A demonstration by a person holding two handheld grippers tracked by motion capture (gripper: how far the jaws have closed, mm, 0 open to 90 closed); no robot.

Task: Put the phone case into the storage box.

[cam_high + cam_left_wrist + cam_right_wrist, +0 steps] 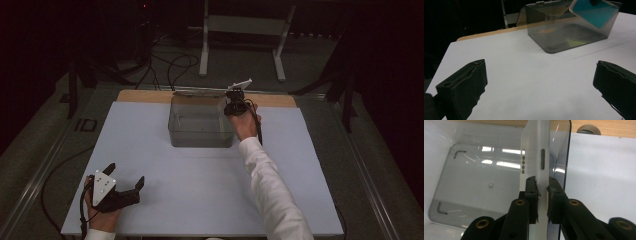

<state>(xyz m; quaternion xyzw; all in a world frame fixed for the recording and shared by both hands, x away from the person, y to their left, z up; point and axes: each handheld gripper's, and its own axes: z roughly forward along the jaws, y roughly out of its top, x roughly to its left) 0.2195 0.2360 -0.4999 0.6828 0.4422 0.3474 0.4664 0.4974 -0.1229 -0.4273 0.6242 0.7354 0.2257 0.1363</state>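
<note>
A clear grey box (200,132) stands open at the back middle of the white table (200,185). My right gripper (234,104) hovers over the box's right wall, shut on a white phone case (534,152) held edge-on between the jaws. In the left gripper view the case (590,12) shows a teal face and hangs tilted at the box (564,35) top. The box floor (486,182) lies below it. My left gripper (125,175) rests at the front left, open, with bare table between its fingers (466,82).
A wooden board edge (145,96) runs along the table's back. A round knob (588,129) sits on the wood behind the box. Beyond the table stand white frame legs (204,45) and floor cables (172,65).
</note>
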